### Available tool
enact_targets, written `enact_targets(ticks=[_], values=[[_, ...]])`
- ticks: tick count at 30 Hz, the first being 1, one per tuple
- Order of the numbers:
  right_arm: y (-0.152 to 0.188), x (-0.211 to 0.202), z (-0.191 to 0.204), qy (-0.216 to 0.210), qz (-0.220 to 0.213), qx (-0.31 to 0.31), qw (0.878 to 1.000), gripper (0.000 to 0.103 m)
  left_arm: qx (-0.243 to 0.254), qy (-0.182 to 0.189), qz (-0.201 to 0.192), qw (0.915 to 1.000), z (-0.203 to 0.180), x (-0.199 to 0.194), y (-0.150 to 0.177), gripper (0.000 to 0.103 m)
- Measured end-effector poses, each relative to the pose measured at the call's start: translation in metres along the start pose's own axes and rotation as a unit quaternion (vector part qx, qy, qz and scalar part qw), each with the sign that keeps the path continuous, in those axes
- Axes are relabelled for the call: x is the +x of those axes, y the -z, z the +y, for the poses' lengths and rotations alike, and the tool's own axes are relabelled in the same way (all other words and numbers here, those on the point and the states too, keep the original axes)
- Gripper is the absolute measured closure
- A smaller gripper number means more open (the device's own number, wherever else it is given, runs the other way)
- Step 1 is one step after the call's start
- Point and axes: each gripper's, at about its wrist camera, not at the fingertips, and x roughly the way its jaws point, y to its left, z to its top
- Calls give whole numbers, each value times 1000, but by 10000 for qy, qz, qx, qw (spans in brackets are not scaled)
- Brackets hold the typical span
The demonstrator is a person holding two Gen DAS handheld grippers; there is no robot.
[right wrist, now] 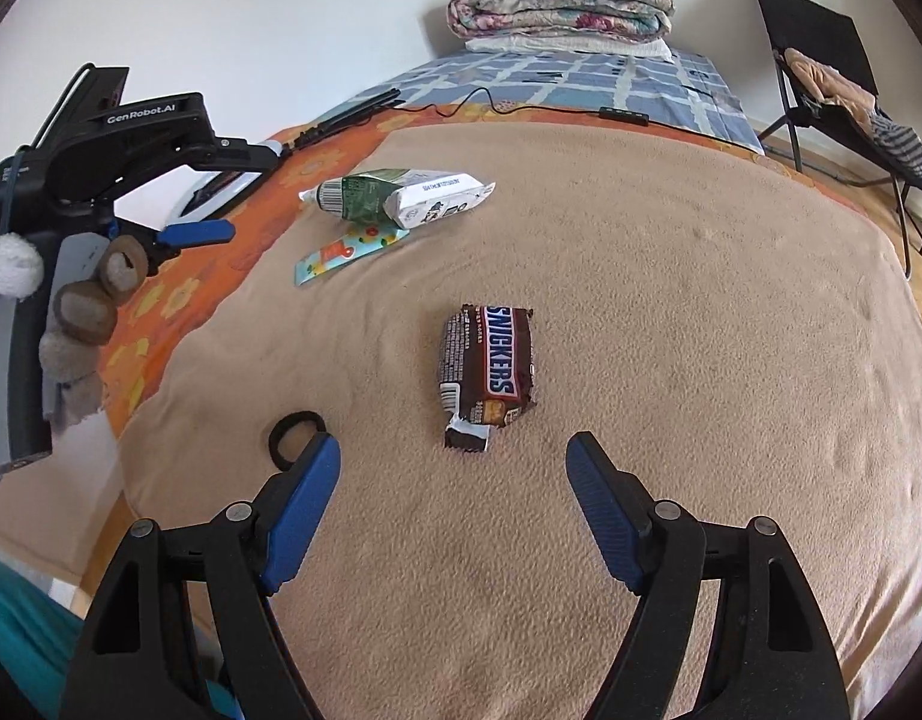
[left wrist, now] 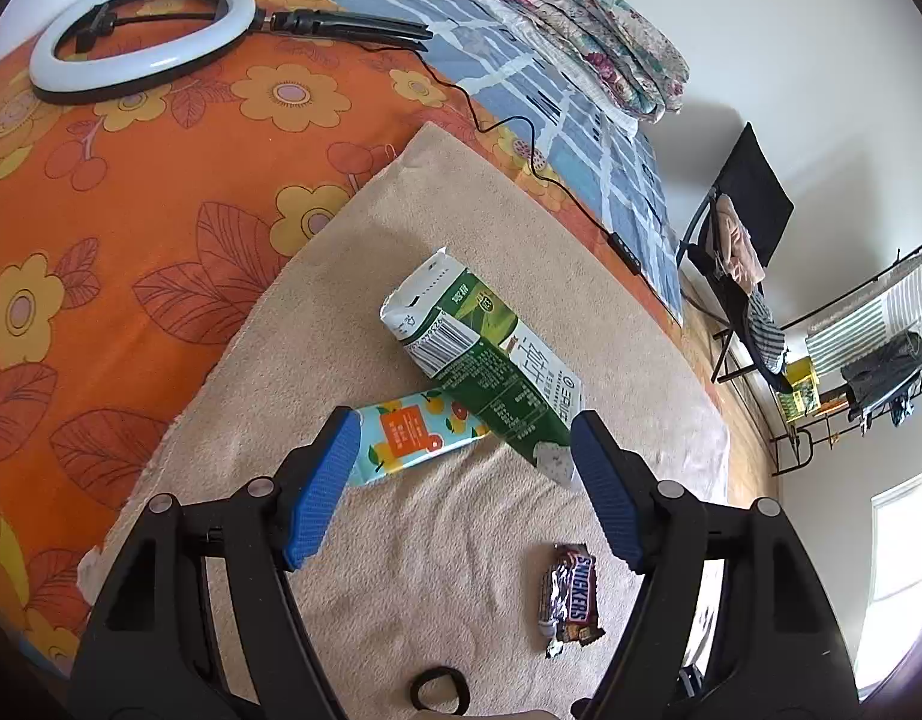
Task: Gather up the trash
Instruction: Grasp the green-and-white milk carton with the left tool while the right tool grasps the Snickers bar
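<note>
Presently, both jaws are held apart: the left hand-held gripper (left wrist: 461, 450) over a green carton (left wrist: 490, 372) and fruit-print wrapper (left wrist: 413, 438), the right hand-held gripper (right wrist: 455, 462) just short of a Snickers wrapper (right wrist: 487, 366) on the beige blanket (right wrist: 700, 330).

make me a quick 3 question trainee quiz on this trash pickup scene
1. True or false: the green and white carton lies partly on top of the fruit-print wrapper.
2. Multiple choice: what lies straight ahead of the right hand-held gripper? A) a ring light B) the Snickers wrapper C) a folded quilt
3. Short answer: what small black item lies on the beige blanket beside the right hand-held gripper's left finger?

Key:
1. True.
2. B.
3. A black hair tie.
</note>
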Motion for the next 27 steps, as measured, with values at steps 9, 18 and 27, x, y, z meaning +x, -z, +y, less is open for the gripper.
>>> enact_targets(ticks=[9, 18, 27], values=[[-13, 15, -4, 0, 28, 116, 9999, 25, -429, 69, 33, 9991, 8, 38, -20, 28], [-17, 28, 3, 125, 110, -102, 9998, 25, -392, 14, 35, 9992, 3, 66, -30, 28], [-21, 43, 3, 90, 242, -116, 9996, 25, -500, 55, 152, 9986, 10, 87, -34, 45]])
